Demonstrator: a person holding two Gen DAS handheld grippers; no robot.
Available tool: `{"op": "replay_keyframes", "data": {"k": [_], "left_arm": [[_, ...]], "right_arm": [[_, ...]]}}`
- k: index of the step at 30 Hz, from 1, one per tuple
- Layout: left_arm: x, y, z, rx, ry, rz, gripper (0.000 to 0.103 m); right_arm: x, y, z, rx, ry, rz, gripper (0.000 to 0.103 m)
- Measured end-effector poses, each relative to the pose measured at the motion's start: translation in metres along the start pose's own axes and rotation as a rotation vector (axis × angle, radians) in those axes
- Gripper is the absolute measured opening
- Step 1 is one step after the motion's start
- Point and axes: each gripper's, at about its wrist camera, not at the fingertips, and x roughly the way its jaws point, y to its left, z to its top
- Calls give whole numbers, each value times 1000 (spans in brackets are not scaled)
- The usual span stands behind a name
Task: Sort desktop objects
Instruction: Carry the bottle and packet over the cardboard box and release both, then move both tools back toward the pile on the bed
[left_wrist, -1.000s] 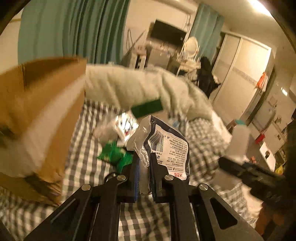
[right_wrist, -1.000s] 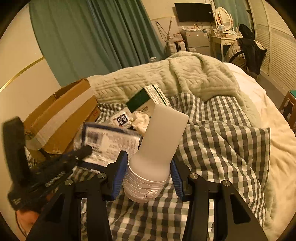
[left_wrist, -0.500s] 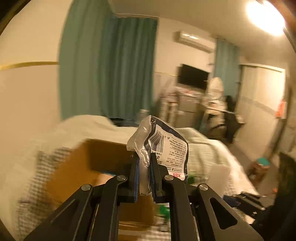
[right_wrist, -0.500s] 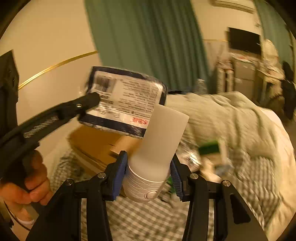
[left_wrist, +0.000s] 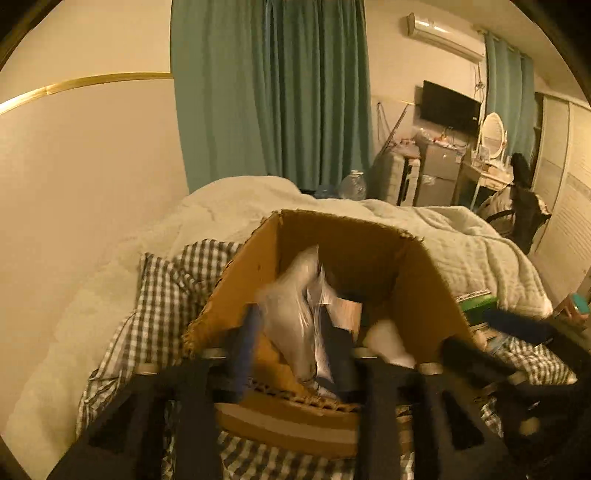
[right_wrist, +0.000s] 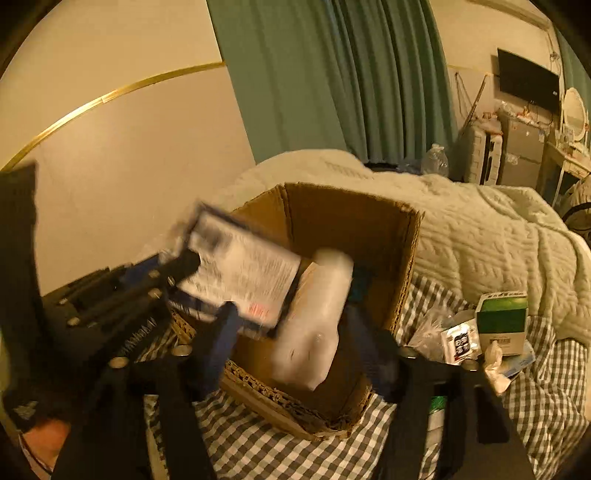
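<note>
Packet (left_wrist: 295, 314) and white bottle (right_wrist: 314, 321) are both over the open cardboard box (left_wrist: 354, 240), and that is where your two claws are too. Your left claw (left_wrist: 291, 336) looks spread apart, with the shiny packet blurry between its fingers, so it seems to be dropping or just let go; I cannot tell if a finger touches it. From the other side you can see its white label with small print. Your right claw (right_wrist: 295, 332) also looks spread wide, and the bottle sits tilted between the blue pads with gaps on both sides, so I think it is loose and falling into the box. So two things look almost put away. More is left to do: beside the box, on the checked sheet (right_wrist: 546, 398), lie a green and white carton (right_wrist: 502, 321), a small sachet (right_wrist: 460, 345) and some crinkly wrappers (right_wrist: 428, 332). You will need to go back for those next. The box stands on the bed, close to the wall.
</note>
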Motion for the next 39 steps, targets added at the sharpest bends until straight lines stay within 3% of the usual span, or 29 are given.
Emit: {"op": "replay_keyframes", "data": {"k": [1,2,6,9,13,16,21,24,27,30,33,39], "left_arm": [[-5,-1,-2,-4,-20,5,71],[-10,-2,-3,-4,-38,11,81],[-34,-16,-4,36,-93,17,84],[-56,-42,-5,58,-133,-50,95],[-75,-90,-15,78,-129,-174,96],[-73,-133,-25,87,-105,-219,96],[-39,-190,-59,132,-3,-204,98],[-13,-216,-93,177,48,-157,98],[13,-230,-125,240,111,-111,98],[38,-232,-146,272,193,-68,98],[50,-217,-151,203,265,-78,98],[53,-195,-147,99,279,-88,98]], "right_arm": [[-3,-1,2,-6,-9,-13,66],[-9,-5,3,-12,-22,-24,66],[-44,-18,-1,-32,-92,-78,71],[-74,-36,-10,-41,-135,-148,73],[-108,-71,-27,-30,-156,-240,73],[-122,-100,-46,1,-151,-284,73],[-126,-151,-88,62,-122,-407,73],[-122,-182,-122,124,-107,-456,73],[-104,-213,-155,209,-53,-475,73],[-90,-233,-174,287,-22,-430,73],[-82,-242,-183,329,-8,-401,73],[-84,-236,-187,317,-15,-389,73]]}}
